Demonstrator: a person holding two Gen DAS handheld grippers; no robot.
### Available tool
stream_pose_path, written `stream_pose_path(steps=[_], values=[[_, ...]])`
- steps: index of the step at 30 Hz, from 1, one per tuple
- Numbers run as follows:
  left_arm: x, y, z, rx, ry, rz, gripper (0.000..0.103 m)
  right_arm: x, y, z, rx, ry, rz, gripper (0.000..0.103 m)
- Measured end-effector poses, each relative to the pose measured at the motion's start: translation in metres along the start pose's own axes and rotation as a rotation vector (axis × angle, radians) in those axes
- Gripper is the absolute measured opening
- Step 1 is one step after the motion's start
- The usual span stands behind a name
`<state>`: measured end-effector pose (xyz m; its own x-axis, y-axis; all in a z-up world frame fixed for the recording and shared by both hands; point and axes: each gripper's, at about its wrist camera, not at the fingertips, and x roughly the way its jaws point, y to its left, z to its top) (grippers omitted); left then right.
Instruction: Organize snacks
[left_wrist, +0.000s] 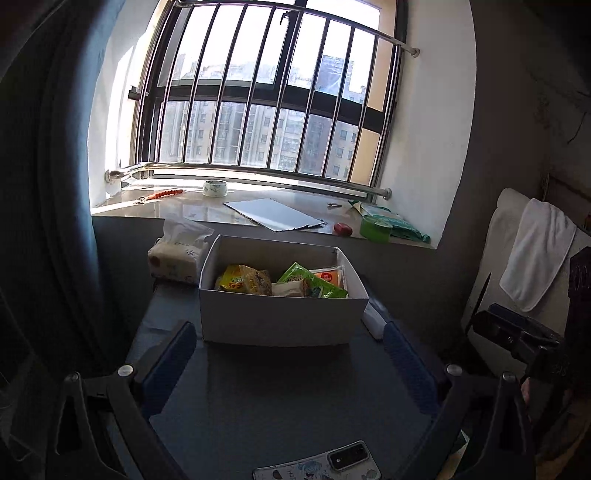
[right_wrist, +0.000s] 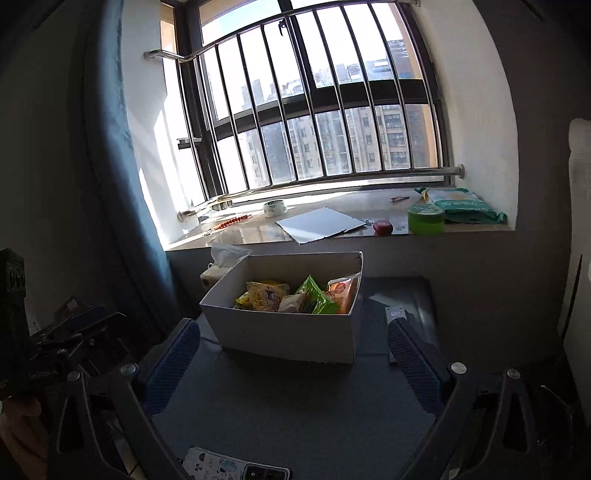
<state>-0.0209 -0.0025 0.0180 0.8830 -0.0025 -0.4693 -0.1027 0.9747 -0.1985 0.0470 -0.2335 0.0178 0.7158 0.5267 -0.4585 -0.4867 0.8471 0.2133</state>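
box: white box (left_wrist: 282, 317) mid-table (left_wrist: 295, 402), open top
snacks: yellow pack (left_wrist: 243, 283), green pack (left_wrist: 314, 282), orange pack (left_wrist: 330, 277) all inside box
left claw (left_wrist: 291, 345): wide, empty, short of box
right claw (right_wrist: 293, 341): wide, empty
step: packing looks finished or paused; no loose snacks visible on table
next: likely check or tidy packs

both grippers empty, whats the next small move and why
Probably ease the right hand-held gripper forward over the white box toward the green packet. Both are open and hold nothing, and every snack in view lies jumbled in that box.
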Motion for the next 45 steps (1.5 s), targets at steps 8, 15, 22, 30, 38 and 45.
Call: stream_pose_path(steps=[8, 15, 22, 30, 38, 45], values=[[0.0, -0.01, -0.007, 0.033, 0.018, 0.007, 0.103, -0.015, -0.003, -0.022, -0.003, 0.046, -0.042, 0.103], [0.005, -0.018, -0.006, 0.057, 0.033, 0.019, 0.103, -0.021, -0.003, -0.017, -0.002, 0.025, -0.034, 0.103], [0.006, -0.021, -0.006, 0.07, 0.039, 0.017, 0.103, -0.02, -0.002, -0.018, -0.005, 0.028, -0.027, 0.103], [0.008, -0.021, -0.007, 0.068, 0.048, 0.024, 0.103, -0.018, -0.001, -0.019, -0.007, 0.037, -0.02, 0.103], [0.007, -0.021, -0.007, 0.074, 0.052, 0.022, 0.103, -0.018, 0.0, -0.018, -0.01, 0.039, -0.013, 0.103], [0.007, -0.021, -0.007, 0.076, 0.055, 0.02, 0.103, -0.018, 0.0, -0.018, -0.011, 0.04, -0.012, 0.103]])
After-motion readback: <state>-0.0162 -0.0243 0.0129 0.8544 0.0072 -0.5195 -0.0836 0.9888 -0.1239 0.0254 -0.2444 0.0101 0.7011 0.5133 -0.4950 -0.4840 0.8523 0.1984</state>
